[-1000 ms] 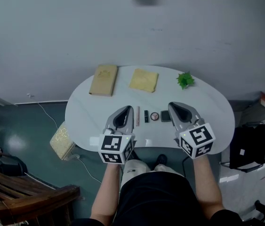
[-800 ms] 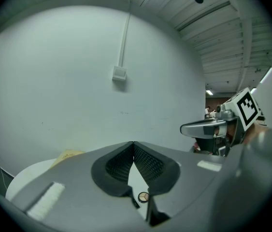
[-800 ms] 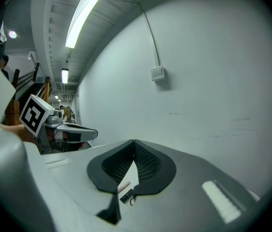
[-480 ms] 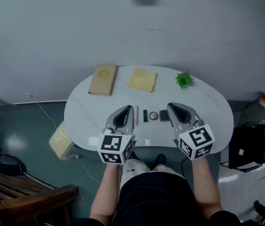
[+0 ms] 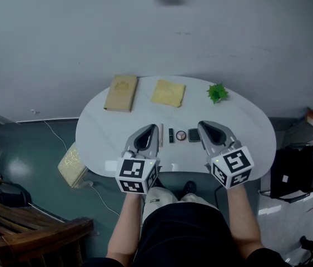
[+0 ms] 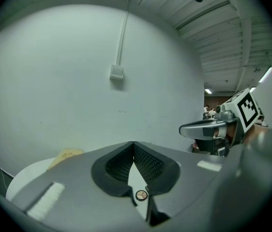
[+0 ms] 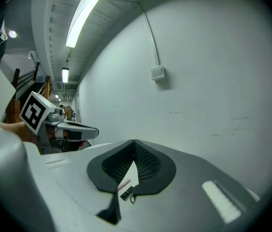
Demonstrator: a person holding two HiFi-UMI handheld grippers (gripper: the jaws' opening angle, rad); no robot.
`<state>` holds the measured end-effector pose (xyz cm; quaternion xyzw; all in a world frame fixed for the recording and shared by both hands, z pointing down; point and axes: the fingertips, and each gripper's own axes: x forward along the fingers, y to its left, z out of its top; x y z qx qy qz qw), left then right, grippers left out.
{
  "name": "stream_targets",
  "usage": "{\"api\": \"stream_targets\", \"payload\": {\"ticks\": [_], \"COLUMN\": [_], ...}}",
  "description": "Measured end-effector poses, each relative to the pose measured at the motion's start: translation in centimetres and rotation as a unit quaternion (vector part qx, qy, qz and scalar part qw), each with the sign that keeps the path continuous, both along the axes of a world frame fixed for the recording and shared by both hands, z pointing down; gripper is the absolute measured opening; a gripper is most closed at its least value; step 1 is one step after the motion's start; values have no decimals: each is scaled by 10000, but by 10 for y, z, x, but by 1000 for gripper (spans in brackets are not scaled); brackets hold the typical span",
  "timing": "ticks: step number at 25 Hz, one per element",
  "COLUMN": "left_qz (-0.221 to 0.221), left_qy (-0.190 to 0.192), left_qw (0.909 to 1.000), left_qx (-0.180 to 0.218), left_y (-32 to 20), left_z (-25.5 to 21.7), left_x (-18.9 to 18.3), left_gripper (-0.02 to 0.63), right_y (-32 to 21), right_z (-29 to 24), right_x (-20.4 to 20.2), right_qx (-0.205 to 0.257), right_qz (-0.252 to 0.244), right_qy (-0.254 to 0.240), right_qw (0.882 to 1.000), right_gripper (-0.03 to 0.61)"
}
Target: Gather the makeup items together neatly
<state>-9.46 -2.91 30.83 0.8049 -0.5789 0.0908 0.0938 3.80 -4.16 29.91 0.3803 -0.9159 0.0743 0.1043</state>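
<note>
Nearest the person, the left tool (image 5: 146, 133) and right tool (image 5: 207, 129) hover over the near edge of the white counter (image 5: 245, 127). Each has its jaws closed together with nothing between them. Between the two tools lie four makeup items in a tight left-to-right row: pink stick (image 5: 160, 134), black tube (image 5: 171, 136), round compact (image 5: 181, 135) and dark square case (image 5: 194, 136), each just beside the next. The stick and tube lie flat and parallel, long axes running away from the person; which end is the cap cannot be told. The gathering appears essentially complete, with at most minor straightening left. Farther back, well apart from the row, rest a tan book (image 5: 122, 93), yellow cloth (image 5: 168, 93) and green plant (image 5: 218, 93).
</note>
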Motion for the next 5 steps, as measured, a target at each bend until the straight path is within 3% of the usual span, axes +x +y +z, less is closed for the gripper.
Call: {"api": "stream_targets", "payload": {"ticks": [5], "left_qz": [21], "left_qy": [-10], "left_qw": [10000], "left_qx": [3], "left_y": [-1], "left_z": [0], "left_x": [3], "left_gripper": [0], "right_y": [-1], "right_z": [0], "right_x": [1], "right_qx": [1], "right_qz": [-7], "right_qy": [42], "right_qw": [10000], "right_gripper": [9]}}
